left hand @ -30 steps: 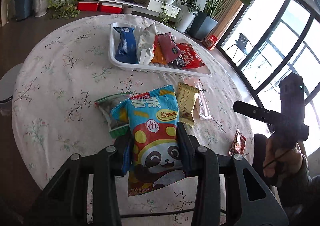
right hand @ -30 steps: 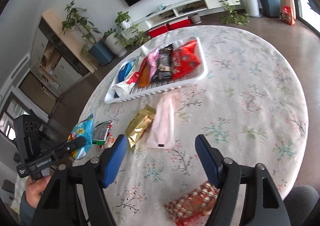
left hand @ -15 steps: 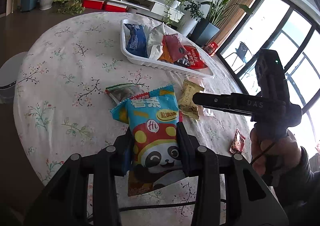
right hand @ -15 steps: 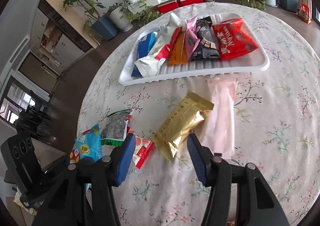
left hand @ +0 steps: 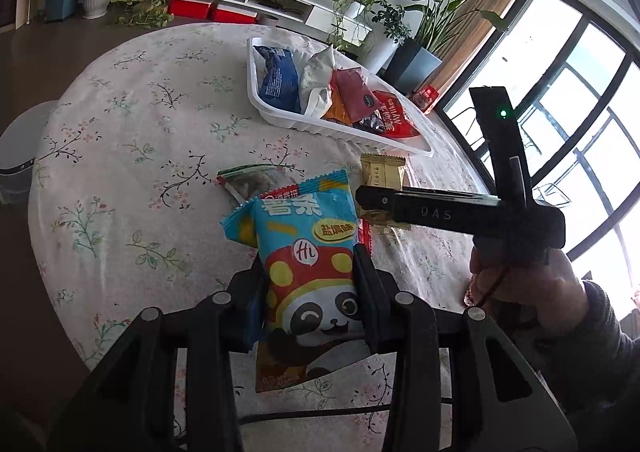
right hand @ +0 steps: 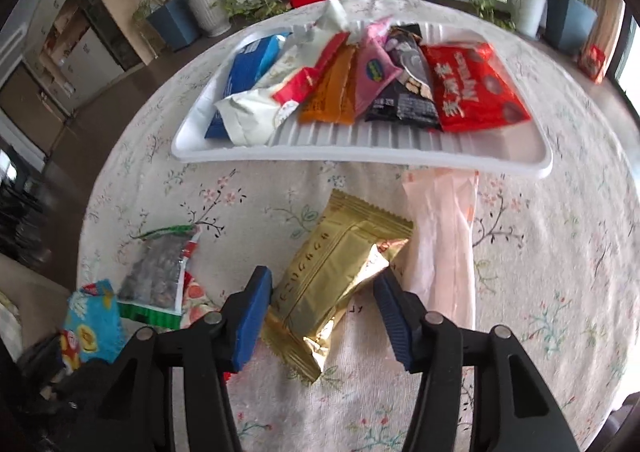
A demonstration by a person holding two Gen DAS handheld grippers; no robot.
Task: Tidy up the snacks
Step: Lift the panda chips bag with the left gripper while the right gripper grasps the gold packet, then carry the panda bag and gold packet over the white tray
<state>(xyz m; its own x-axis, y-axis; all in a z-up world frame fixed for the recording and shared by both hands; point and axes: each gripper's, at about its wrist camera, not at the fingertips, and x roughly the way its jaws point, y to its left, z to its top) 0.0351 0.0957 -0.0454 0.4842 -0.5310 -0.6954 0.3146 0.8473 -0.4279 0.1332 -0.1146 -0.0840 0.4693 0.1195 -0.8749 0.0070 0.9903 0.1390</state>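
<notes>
Left gripper [left hand: 310,292] is clamping a blue panda snack bag [left hand: 308,252], label reading "Hi", over the table's [left hand: 132,140] near edge. Right gripper [right hand: 322,310], marked "DAS" in the left view, is straddling the gold packet [right hand: 340,284] mid-table; its jaws have just been narrowing, pads not clearly pressing it yet. A pale pink packet [right hand: 444,252] is lying just beside the gold one, and a green-edged clear packet [right hand: 158,276] is sitting beside the panda bag. White tray [right hand: 360,156] toward the far edge is holding a red "Mylikes" bag [left hand: 394,116], plus blue, white, orange, pink and black packs.
</notes>
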